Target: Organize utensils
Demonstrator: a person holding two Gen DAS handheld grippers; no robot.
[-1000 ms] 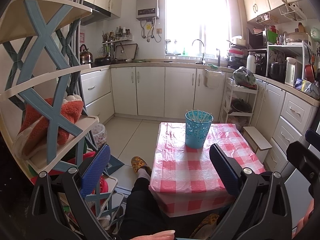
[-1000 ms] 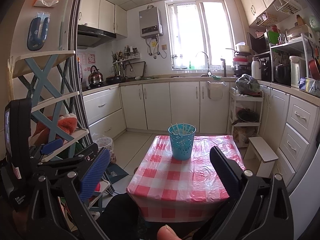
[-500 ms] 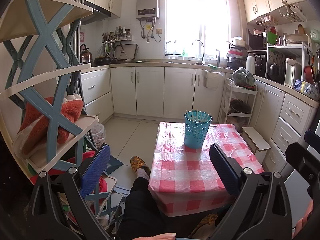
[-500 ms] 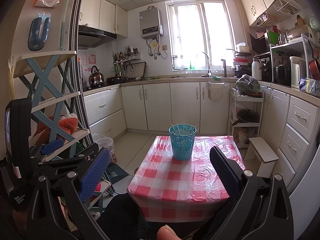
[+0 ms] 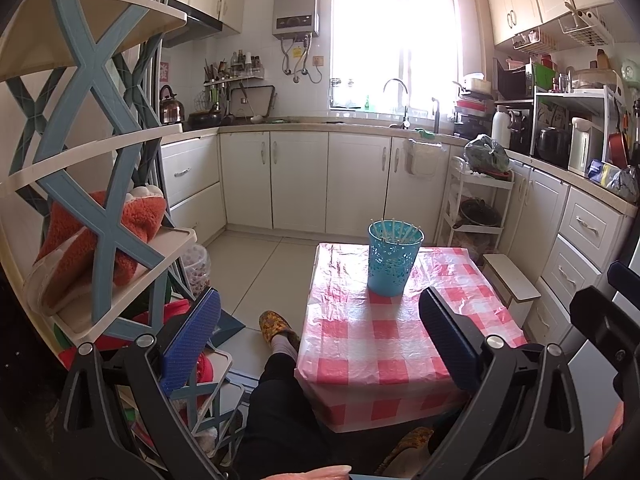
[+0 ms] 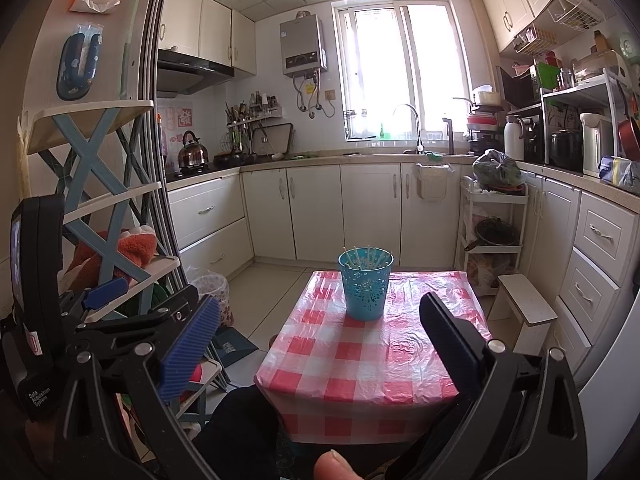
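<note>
A blue perforated holder (image 5: 395, 259) stands at the far end of a small table with a red-and-white checked cloth (image 5: 384, 344). Several pale chopsticks (image 5: 394, 229) stand inside it. It also shows in the right wrist view (image 6: 365, 284), with the chopsticks (image 6: 366, 258). My left gripper (image 5: 320, 320) is open and empty, held back from the table's near edge. My right gripper (image 6: 320, 324) is open and empty, also short of the table (image 6: 372, 364). The left gripper's body (image 6: 40, 300) shows at the right view's left edge.
A blue-and-cream shelf rack (image 5: 100, 184) with an orange plush item stands close on the left. A white step stool (image 5: 510, 280) and a rolling cart (image 5: 478, 208) stand right of the table. My leg and slipper (image 5: 276, 328) are beside the table's left edge. Kitchen cabinets line the back.
Both views have shifted only slightly. Both grippers stay open and empty, and the holder has not moved.
</note>
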